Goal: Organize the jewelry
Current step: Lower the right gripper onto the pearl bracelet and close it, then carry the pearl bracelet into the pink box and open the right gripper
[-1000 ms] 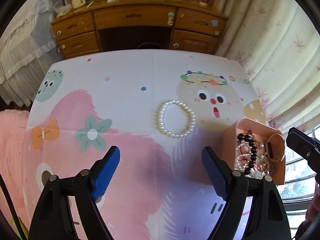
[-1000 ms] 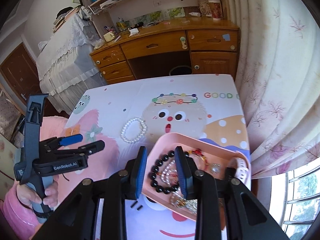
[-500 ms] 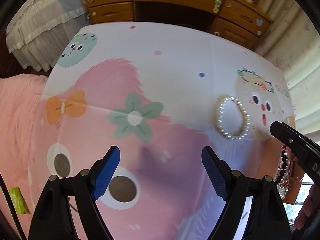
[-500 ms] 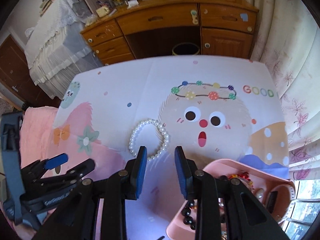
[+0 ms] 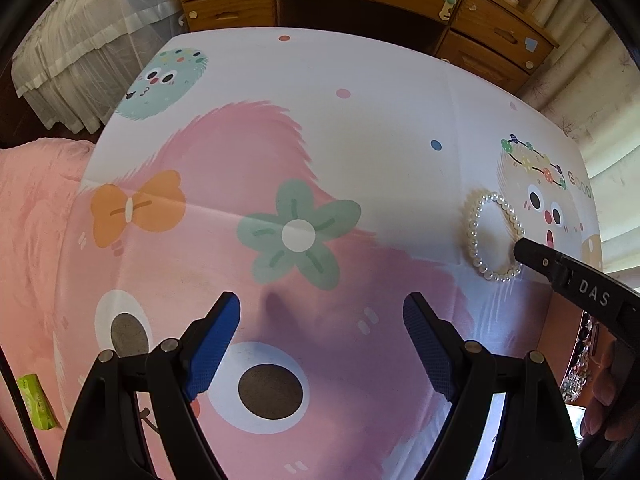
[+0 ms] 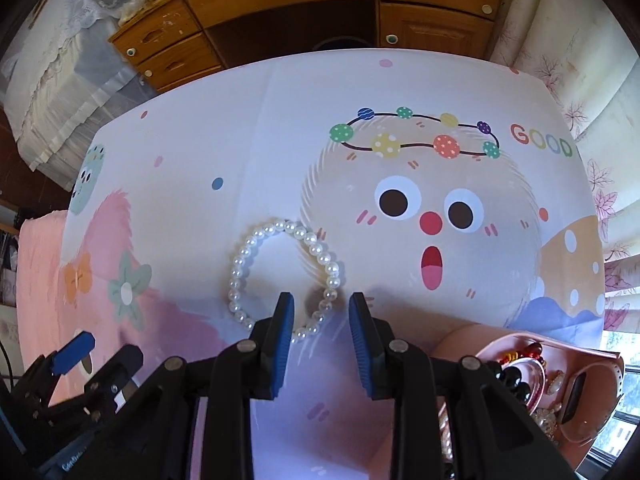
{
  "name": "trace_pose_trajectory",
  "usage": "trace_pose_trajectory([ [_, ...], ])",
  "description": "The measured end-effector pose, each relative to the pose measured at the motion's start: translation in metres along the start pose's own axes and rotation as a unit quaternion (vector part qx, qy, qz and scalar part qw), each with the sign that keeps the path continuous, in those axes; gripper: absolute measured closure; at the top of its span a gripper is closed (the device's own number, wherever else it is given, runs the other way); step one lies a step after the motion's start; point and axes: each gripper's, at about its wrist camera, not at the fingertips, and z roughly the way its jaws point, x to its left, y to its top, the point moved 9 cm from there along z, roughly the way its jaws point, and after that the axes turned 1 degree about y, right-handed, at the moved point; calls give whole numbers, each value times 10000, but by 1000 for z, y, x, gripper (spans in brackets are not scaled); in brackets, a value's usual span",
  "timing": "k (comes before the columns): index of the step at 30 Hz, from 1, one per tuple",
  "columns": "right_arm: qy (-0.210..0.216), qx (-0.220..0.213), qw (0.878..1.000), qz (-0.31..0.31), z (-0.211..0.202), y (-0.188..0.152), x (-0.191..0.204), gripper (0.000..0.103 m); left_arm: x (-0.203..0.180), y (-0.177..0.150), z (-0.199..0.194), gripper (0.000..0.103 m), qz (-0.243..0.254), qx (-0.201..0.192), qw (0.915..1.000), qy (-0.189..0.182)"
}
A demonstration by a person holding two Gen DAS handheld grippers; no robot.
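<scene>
Pearl bracelet [image 6: 280, 276] lies flat on the bench [image 6: 280, 128]; the right tool [image 6: 322, 320], narrowly parted and empty, hovers over its near edge, while the left tool [image 5: 320, 340] gapes wide, empty.

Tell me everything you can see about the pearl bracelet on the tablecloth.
The pearl bracelet is a single closed loop of round, glossy white beads that look like pearls, roughly even in size. It lies flat on the cartoon-printed tablecloth, in a slightly oval ring beside the printed surprised face, outside the pink tray. The right tongs hang just over its near edge, jaws narrowly apart with that stretch of beads showing between them; contact can't be confirmed. No clasp is visible.
</scene>
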Motion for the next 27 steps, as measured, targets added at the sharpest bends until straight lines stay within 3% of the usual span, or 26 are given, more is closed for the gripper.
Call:
trace_pose_trajectory([
  [5, -105, 56, 9998, 133, 6, 4, -1, 76, 1, 2, 1, 21, 98, -57, 9999, 116],
  [7, -123, 63, 9998, 171, 7, 5, -2, 84, -1, 1, 1, 21, 123, -50, 9999, 91],
  [13, -227, 102, 9995, 177, 10, 8, -2, 95, 0, 1, 1, 21, 113, -23, 9999, 7],
  [27, 48, -109, 9999, 124, -9, 8, -2, 96, 8, 1, -18, 21, 62, -219, 9997, 128],
])
